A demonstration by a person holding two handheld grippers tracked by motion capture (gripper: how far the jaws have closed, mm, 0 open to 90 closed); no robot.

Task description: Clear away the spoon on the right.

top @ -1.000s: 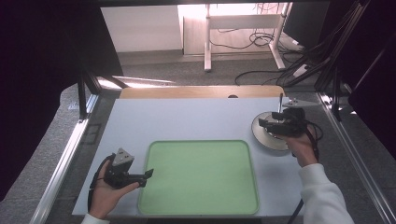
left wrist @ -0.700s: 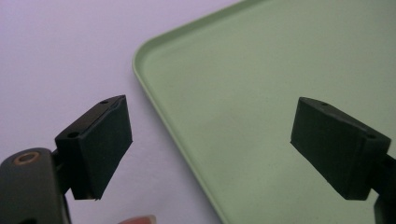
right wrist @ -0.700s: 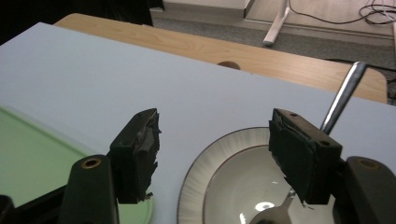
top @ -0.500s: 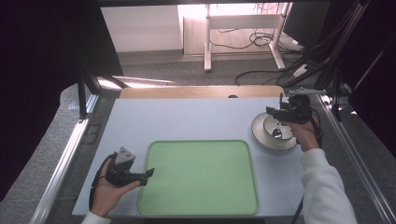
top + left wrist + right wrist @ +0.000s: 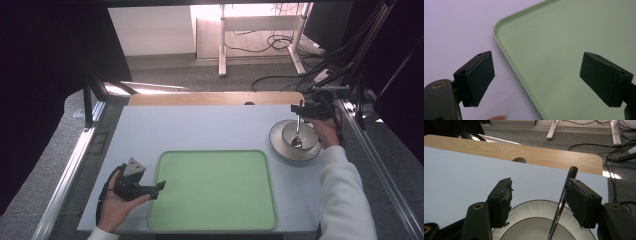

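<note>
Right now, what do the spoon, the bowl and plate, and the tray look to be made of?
Spoon: likely polished metal, since the thin handle mirrors light and has a dark tip. Bowl and plate: probably glazed ceramic, glossy white with fine ribbing and a thin brown ring. Tray: looks like matte moulded plastic, even pale green with a rounded raised rim.

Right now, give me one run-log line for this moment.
right gripper: closing around spoon handle, bowl on plate | left gripper: open over tray edge
</note>
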